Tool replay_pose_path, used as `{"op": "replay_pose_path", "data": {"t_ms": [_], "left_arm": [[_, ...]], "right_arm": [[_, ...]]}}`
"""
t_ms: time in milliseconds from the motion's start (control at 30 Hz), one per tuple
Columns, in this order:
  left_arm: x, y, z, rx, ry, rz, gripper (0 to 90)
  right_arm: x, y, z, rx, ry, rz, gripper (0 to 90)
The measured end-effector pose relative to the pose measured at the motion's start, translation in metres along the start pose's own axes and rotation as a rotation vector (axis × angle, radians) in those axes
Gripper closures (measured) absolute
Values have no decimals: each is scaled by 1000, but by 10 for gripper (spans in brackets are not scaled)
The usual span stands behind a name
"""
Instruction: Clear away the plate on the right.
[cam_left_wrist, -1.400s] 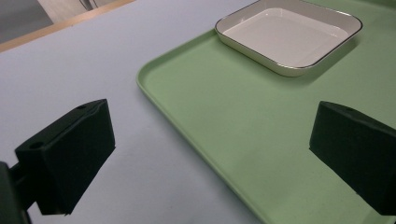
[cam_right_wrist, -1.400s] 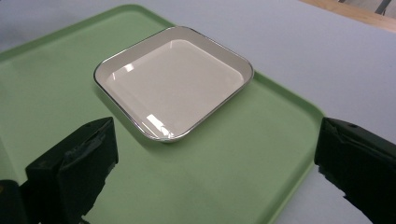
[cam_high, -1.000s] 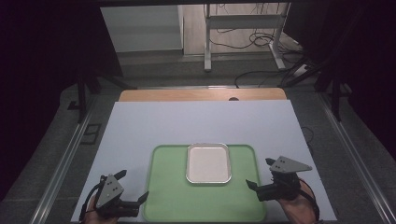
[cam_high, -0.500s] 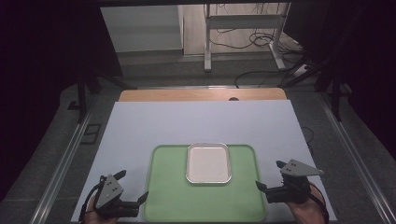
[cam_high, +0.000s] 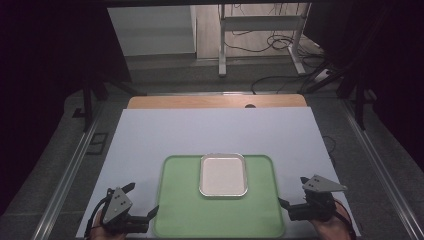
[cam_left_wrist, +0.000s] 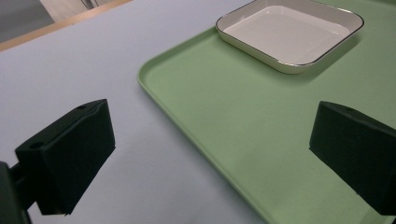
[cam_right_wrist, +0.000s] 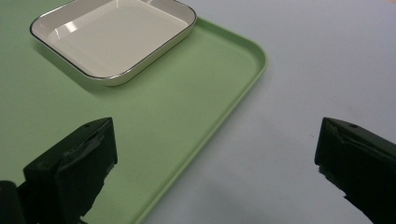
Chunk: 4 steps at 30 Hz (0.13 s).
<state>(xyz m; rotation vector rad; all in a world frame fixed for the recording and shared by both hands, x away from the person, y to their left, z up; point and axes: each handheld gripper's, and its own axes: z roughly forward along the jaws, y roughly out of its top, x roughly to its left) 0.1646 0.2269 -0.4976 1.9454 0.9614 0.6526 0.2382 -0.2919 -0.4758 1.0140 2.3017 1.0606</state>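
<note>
Both pairs of jaws stand wide apart and hold nothing. In the left gripper view the left gripper (cam_left_wrist: 210, 154) straddles the near left rim of the green tray (cam_left_wrist: 243, 121), one jaw over the pale table sheet (cam_left_wrist: 70, 60), the other over the tray. In the right gripper view the right gripper (cam_right_wrist: 215, 163) straddles the tray's near right rim the same way.

The white rectangular dish (cam_high: 223, 175), dark-edged and empty, sits on the green tray (cam_high: 180, 210) toward its 12 o'clock side. The tray lies at the 6 o'clock end of the sheet (cam_high: 210, 130).

Against the frame one second back, the right gripper (cam_high: 300, 204) has drawn away from the tray's right edge toward 4 o'clock, and the left gripper (cam_high: 142, 212) at 7 o'clock has barely shifted. Dish and tray have not moved.

The sheet covers a table whose wooden edge (cam_high: 215, 101) shows at 12 o'clock. Beyond it are grey carpet, a white desk frame (cam_high: 260, 30) and loose cables (cam_high: 260, 47); the sides of the room are dark. No readable writing appears.
</note>
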Motion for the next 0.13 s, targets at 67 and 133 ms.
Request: {"op": "replay_pose_path", "data": {"t_ms": [67, 133], "left_arm": [[0, 0, 0, -2, 1, -2, 0], [0, 0, 0, -1, 1, -2, 0]], "right_arm": [[0, 0, 0, -4, -2, 0, 0], [-1, 1, 1, -9, -3, -3, 0]]}}
